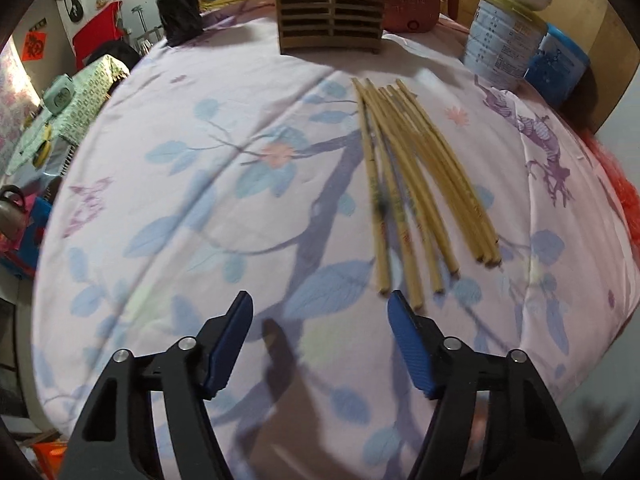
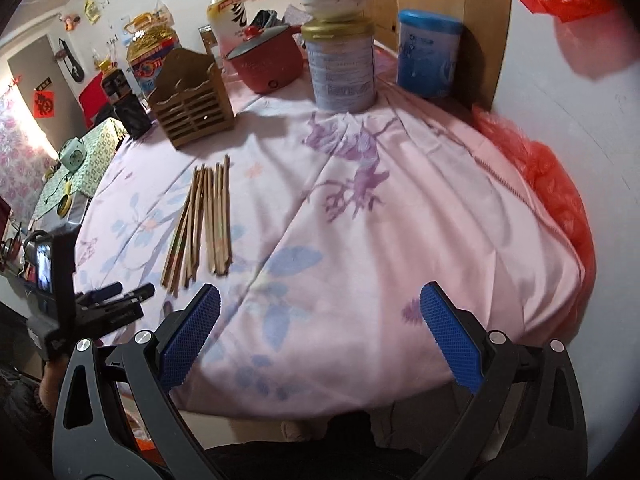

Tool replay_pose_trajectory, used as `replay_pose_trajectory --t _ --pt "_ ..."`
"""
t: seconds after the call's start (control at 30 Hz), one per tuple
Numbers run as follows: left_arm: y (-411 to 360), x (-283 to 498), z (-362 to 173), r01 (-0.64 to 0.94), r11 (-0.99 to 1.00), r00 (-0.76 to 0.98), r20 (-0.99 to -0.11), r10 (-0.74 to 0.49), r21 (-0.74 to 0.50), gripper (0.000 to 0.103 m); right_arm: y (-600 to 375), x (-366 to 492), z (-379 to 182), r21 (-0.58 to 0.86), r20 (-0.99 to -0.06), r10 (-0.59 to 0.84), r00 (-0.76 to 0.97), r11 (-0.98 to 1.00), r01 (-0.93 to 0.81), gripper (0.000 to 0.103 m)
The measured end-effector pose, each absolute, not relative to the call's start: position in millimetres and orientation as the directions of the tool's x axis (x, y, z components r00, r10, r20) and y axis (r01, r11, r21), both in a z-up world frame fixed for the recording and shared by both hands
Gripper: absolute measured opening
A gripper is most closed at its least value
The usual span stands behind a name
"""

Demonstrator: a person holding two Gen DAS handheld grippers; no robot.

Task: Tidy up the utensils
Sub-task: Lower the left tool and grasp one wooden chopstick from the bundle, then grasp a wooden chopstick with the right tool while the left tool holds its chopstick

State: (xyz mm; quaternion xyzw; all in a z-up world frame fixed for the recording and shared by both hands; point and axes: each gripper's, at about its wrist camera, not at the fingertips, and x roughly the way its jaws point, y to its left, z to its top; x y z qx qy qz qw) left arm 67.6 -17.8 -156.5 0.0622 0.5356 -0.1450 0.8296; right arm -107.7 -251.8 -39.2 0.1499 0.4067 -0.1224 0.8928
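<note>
A loose bundle of bamboo chopsticks [image 1: 416, 184] lies on the floral tablecloth [image 1: 200, 208], well short of the slatted wooden holder [image 1: 330, 16]. Behind stand a red pot [image 2: 266, 58] and, probably, milk-powder tins [image 2: 344, 68]. Left gripper [image 1: 320, 312] and right gripper [image 2: 320, 304] both gape, holding nothing.
</note>
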Motion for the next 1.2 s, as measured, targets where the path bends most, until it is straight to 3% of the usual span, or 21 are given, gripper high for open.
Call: replay_pose_trajectory --t 0.1,0.2,0.3,0.33,0.37,0.53,0.63,0.87,1.2 --pt "-30 73 -163 0.305 0.951 0.391 -0.905 -0.168 -0.044 0.067 -266 -80 -31 0.166 -0.750 -0.070 0.658 0.943 0.290 0.097" --pt "-40 77 -168 0.305 0.952 0.421 -0.896 -0.141 -0.006 0.059 -274 -59 -23 0.153 -0.730 -0.053 0.681 0.959 0.239 0.097" --pt "-43 81 -167 0.283 0.959 0.468 -0.876 -0.121 0.019 0.028 -278 -36 -28 0.173 -0.742 -0.010 0.671 0.963 0.206 0.097" --pt "-42 83 -166 0.277 0.961 0.468 -0.876 -0.118 0.018 0.011 -277 -30 -30 0.177 -0.750 0.003 0.662 0.965 0.195 0.097" --pt "-40 84 -165 0.270 0.963 0.467 -0.877 -0.114 0.019 0.007 -276 -24 -33 0.175 -0.756 0.012 0.654 0.967 0.185 0.096" --pt "-8 97 -163 0.204 0.977 0.465 -0.885 -0.041 0.062 0.007 -268 -10 -39 0.163 -0.742 0.007 0.671 0.972 0.170 0.095" --pt "13 105 -157 0.202 0.977 0.456 -0.890 -0.030 0.071 0.006 -258 0 -56 0.174 -0.750 0.046 0.660 0.976 0.130 0.088" --pt "38 109 -153 0.262 0.964 0.419 -0.906 -0.068 0.049 0.006 -209 5 -105 0.148 -0.822 0.109 0.559 0.989 0.026 0.059" --pt "35 116 -154 0.374 0.927 0.391 -0.913 -0.117 0.042 0.006 -190 0 -134 0.090 -0.843 0.031 0.538 0.992 0.083 0.054"
